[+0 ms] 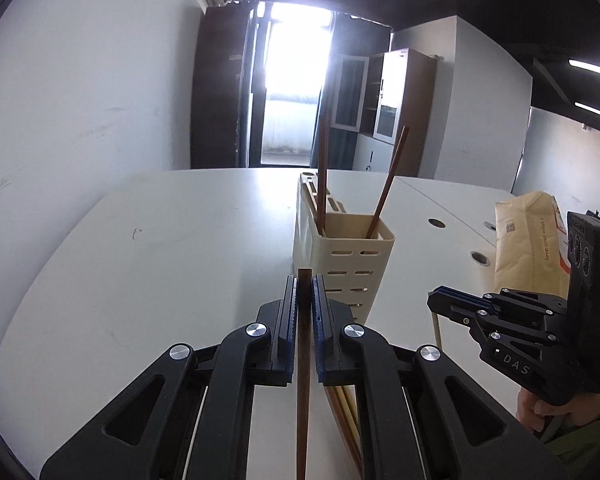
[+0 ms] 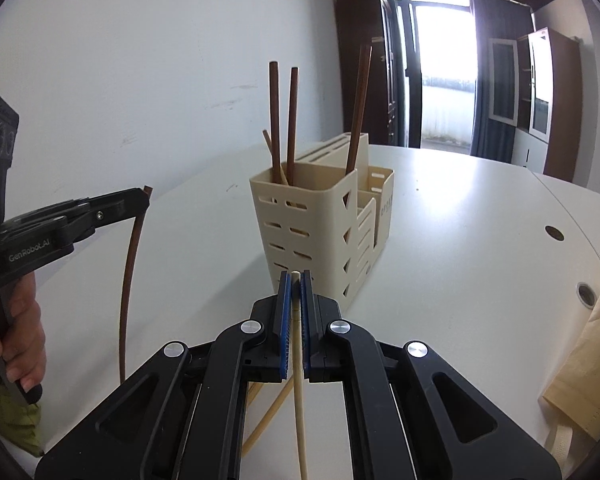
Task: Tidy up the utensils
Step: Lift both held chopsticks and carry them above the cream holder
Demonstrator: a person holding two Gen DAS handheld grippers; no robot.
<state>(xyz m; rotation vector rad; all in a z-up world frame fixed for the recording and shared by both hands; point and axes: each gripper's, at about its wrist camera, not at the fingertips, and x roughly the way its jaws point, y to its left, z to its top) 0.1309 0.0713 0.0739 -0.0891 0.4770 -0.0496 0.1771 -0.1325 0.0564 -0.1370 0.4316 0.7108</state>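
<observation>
Both jaws clamped, brown chopstick point(image 1: 303, 380) (left), cream chopstick point(image 2: 299, 392)

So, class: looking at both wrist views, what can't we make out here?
- Brown chopstick, left view: lower end cut off by the frame edge.
- Pale chopstick, right view: lower end cut off likewise.
- Holder, both views: chopstick tips hidden by its walls.
- Holder's lettering, right view: too small to read.
</observation>
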